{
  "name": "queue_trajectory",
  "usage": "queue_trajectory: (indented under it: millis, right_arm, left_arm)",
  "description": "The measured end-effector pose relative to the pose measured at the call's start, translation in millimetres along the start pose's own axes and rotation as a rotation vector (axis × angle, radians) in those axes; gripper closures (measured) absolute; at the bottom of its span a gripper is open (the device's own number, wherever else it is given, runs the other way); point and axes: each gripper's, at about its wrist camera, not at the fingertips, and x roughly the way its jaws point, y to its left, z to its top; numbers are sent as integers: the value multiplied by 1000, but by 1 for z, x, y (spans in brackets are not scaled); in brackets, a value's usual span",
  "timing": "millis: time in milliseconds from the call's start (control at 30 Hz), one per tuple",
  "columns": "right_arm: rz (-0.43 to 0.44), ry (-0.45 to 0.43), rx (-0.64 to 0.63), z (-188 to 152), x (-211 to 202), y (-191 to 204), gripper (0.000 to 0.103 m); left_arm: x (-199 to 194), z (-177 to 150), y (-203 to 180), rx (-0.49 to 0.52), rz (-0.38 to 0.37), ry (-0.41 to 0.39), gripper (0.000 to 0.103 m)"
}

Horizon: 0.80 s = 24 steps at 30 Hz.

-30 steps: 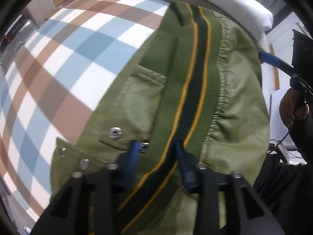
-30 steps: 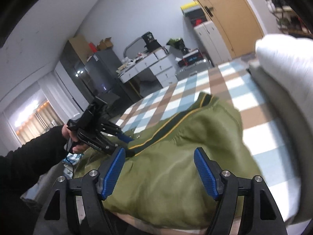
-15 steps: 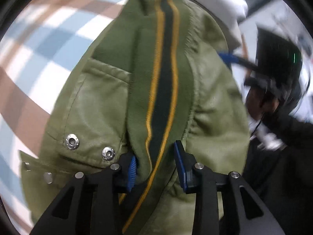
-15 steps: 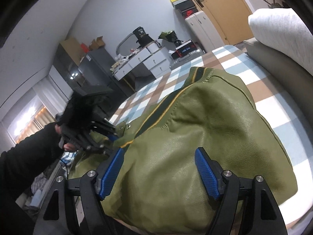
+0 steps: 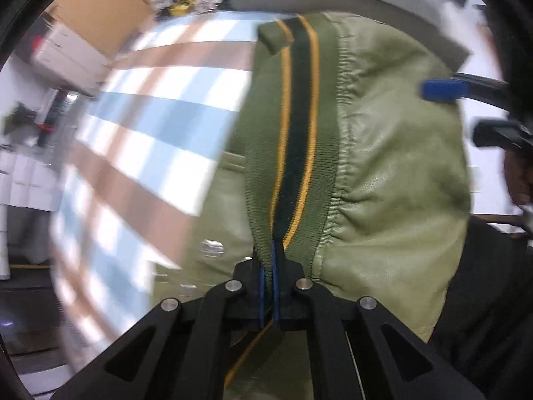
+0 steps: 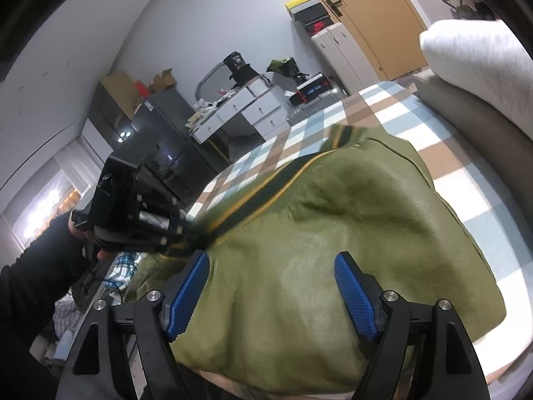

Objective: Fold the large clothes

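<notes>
Ribbed hem [image 5: 296,153] of green jacket [image 6: 333,233] is being pinched by left gripper [image 5: 269,278]; right gripper [image 6: 271,295], jaws opening, nothing gripped. Hem is best being kept taut, carried across evenly.

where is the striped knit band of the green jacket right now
In the left wrist view the striped band runs up the centre of the green jacket, its near end pinched in the shut left gripper, over the checked bedcover.

Your left wrist view is badly smeared: the checked bedspread [image 5: 140,153] streaks into blur, while the green jacket [image 5: 383,173] stays fairly sharp. Your right wrist view is crisper, lit softly, with a bright window [image 6: 50,200] glaring at the left; both bend at the edges.
</notes>
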Motion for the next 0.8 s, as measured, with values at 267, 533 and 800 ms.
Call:
queue_trajectory:
  millis: [267,533,800]
  right_arm:
    - [-64,-28,-57,8,8,10,21]
    - [-268,104,-146,1,43,14,19]
    - [-268,94,-123,-1,39,16,14]
  left_arm:
    - [49,-3,30,-46,81,66,103]
    - [12,-35,88,-220,207,-84,59]
    - [-39,-134,135,-446,-56,-168,29]
